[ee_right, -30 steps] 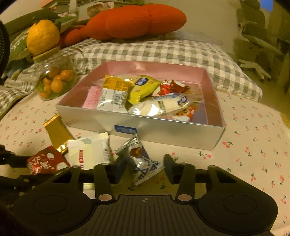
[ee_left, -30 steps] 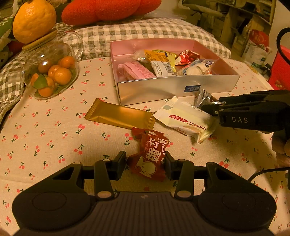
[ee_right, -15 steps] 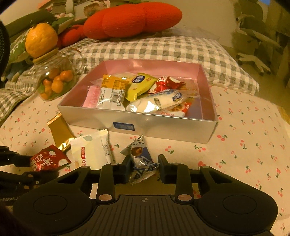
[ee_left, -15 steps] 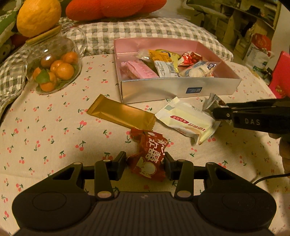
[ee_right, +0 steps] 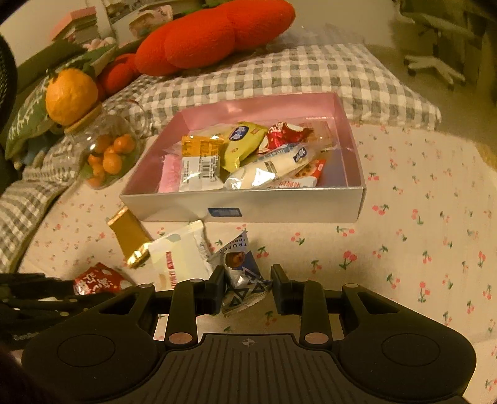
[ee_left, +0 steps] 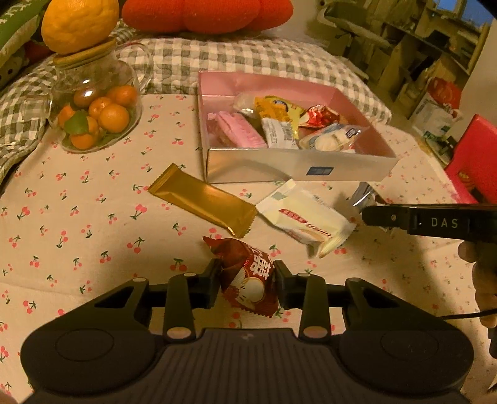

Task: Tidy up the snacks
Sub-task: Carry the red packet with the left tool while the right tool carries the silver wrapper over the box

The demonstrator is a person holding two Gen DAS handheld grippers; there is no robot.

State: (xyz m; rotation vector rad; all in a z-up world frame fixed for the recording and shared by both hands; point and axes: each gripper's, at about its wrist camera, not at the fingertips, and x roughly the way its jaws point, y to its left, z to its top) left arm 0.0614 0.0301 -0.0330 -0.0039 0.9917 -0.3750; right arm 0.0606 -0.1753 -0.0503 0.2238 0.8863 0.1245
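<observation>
My left gripper is shut on a red snack packet, lifted above the cherry-print cloth. My right gripper is shut on a silver-blue truffle packet, also raised. It shows at the right of the left wrist view. A silver box with a pink inside holds several snacks, and it also shows in the right wrist view. A gold bar and a white packet lie on the cloth in front of the box.
A glass jar of small oranges with a large citrus on top stands at the back left. A checked cushion and a red plush lie behind the box. A red chair stands at the right.
Both grippers have closed on their packets and lifted them off the cloth. The views have risen and pulled back a little from the box.
</observation>
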